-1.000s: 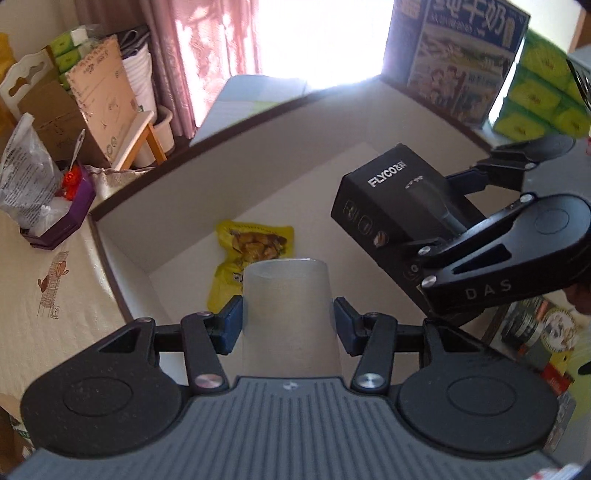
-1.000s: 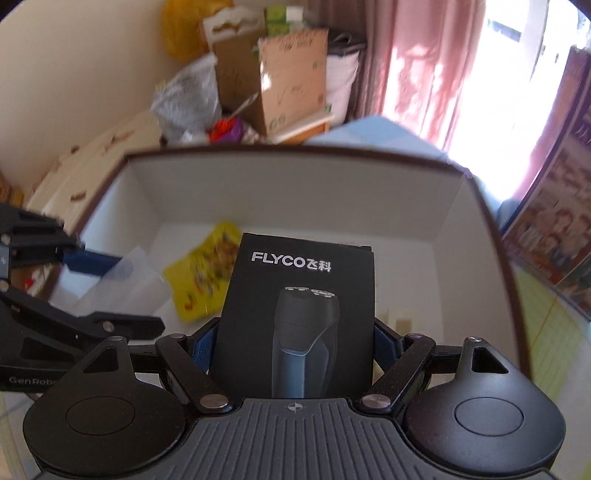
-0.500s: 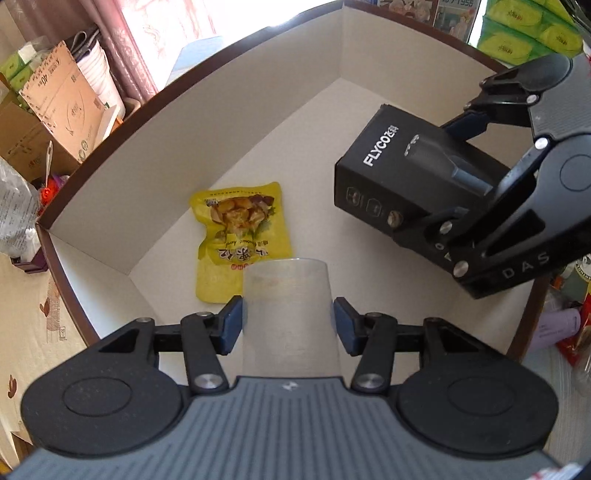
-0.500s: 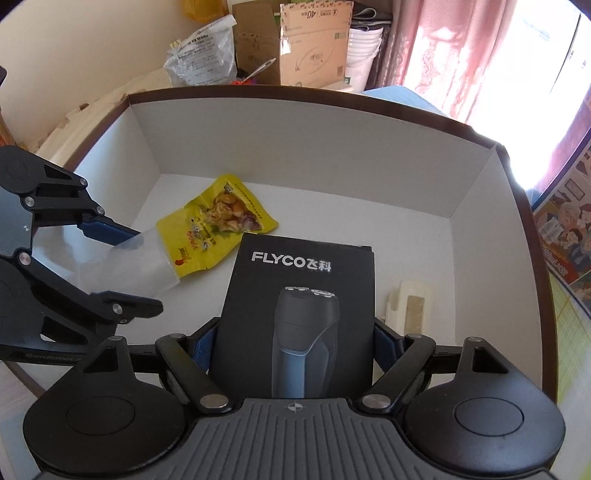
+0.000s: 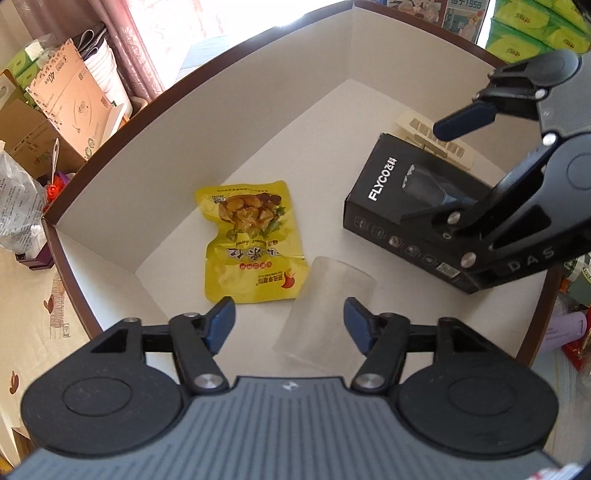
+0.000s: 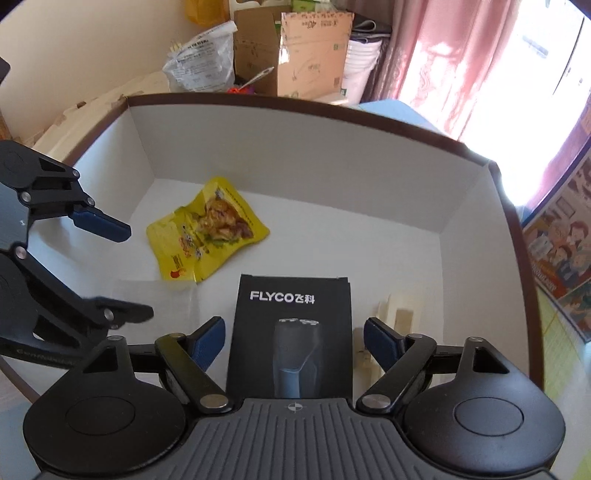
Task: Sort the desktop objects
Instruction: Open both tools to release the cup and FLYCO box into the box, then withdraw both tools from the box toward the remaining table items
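Both grippers hang over a white-lined box with a brown rim (image 5: 236,122). My left gripper (image 5: 290,321) is open; a clear plastic cup (image 5: 325,310) lies on its side on the box floor between the fingers, free of them. My right gripper (image 6: 294,341) is open; the black FLYCO shaver box (image 6: 291,332) lies flat on the floor between its fingers, also in the left wrist view (image 5: 410,206). A yellow snack pouch (image 5: 251,240) lies mid-floor. A cream plastic piece (image 5: 436,138) lies beside the shaver box.
The box's brown rim and white walls (image 6: 295,155) surround both grippers. Outside stand a cardboard carton (image 6: 303,59), a plastic bag (image 6: 201,59), green tissue packs (image 5: 535,26) and a pink curtain (image 6: 461,55). Patterned tablecloth (image 5: 26,295) lies to the left.
Both grippers lowered into the box and opened. The cup left the left gripper and lies on the floor; the shaver box left the right gripper and lies flat.
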`<state>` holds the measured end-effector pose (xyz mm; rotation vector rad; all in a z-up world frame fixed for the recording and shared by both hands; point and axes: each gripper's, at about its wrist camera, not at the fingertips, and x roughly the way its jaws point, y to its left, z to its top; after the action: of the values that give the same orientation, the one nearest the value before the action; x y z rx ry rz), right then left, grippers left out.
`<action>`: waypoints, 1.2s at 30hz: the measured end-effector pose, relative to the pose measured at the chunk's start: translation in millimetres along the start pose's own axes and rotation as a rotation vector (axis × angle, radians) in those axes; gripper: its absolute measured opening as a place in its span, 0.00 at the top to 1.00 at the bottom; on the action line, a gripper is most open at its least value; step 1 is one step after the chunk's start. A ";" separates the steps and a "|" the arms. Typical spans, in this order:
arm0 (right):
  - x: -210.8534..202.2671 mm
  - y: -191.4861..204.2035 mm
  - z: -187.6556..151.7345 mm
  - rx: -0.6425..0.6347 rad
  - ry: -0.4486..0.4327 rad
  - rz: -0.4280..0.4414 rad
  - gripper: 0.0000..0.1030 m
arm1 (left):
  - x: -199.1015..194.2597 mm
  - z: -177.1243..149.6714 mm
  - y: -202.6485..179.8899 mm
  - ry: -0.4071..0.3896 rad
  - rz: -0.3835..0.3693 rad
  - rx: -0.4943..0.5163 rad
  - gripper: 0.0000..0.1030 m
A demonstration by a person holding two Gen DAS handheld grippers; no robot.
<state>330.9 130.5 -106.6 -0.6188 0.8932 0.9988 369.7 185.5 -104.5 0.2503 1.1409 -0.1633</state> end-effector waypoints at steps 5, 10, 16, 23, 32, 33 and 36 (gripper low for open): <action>-8.7 2.9 0.3 -0.031 -0.013 -0.019 0.02 | -4.6 -0.1 -2.8 -0.014 -0.002 0.011 0.30; -13.4 1.6 -6.4 -0.044 0.004 -0.028 0.02 | -10.5 -0.1 -6.4 -0.030 -0.002 0.021 0.22; -24.8 -3.5 -14.3 -0.025 -0.004 -0.039 0.02 | -21.0 -0.1 -8.6 -0.050 -0.007 0.009 0.17; -46.4 -10.9 -20.1 0.019 -0.044 -0.044 0.02 | -37.3 -2.4 -9.3 -0.075 0.008 -0.007 0.08; -76.3 -13.7 -26.0 0.057 -0.094 -0.051 0.02 | -67.6 -6.4 -13.1 -0.117 0.056 -0.025 0.07; -79.7 -13.6 -26.8 0.060 -0.101 -0.051 0.02 | -71.7 -6.9 -14.0 -0.123 0.061 -0.026 0.07; -92.3 -12.0 -29.2 0.068 -0.125 -0.049 0.02 | -85.3 -8.6 -16.0 -0.146 0.065 -0.029 0.07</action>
<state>308.2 61.4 -41.7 -0.5131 0.7950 0.9491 323.3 172.6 -31.9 0.2457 0.9886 -0.1058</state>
